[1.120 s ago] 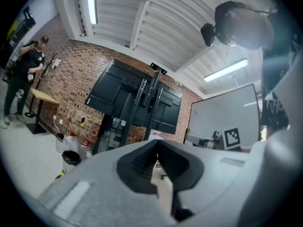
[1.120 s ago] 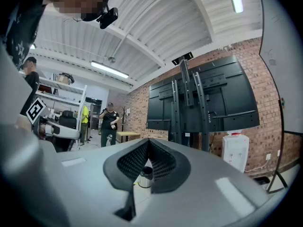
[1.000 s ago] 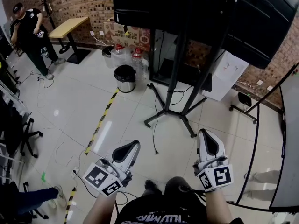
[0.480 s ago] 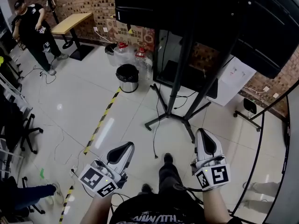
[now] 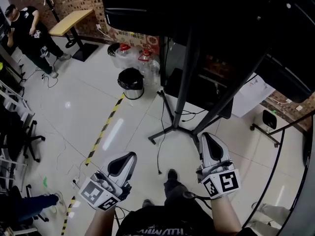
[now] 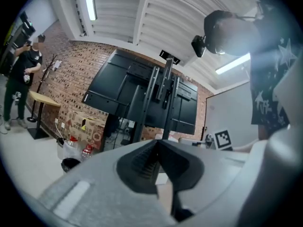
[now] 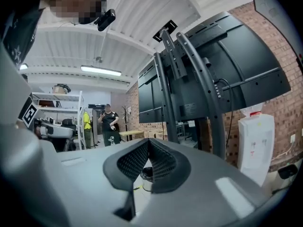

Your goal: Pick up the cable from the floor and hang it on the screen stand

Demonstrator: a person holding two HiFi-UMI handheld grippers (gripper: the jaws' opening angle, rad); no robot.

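Note:
The black screen stand [image 5: 184,85] rises ahead of me on spread legs, with its dark screens overhead; it also fills the left gripper view [image 6: 158,96] and the right gripper view [image 7: 166,86]. A thin black cable [image 5: 158,149] trails from the stand's base across the white floor, and its loose end lies near my shoe. My left gripper [image 5: 129,157] is held low at the left, shut and empty [image 6: 156,141]. My right gripper [image 5: 205,137] is held beside the stand's near leg, also shut with nothing in it [image 7: 148,140]. Neither touches the cable.
A black bin [image 5: 130,82] and water bottles [image 5: 143,58] stand left of the stand. Yellow-black tape [image 5: 105,128] crosses the floor. A person [image 5: 27,31] stands far left by a wooden table [image 5: 72,22]. A white cabinet [image 5: 252,98] and a whiteboard frame [image 5: 276,163] are at the right.
I have stepped closer to the stand, so its legs and the cable sit nearer and lower in view. Both grippers stay shut and keep their places in front of me.

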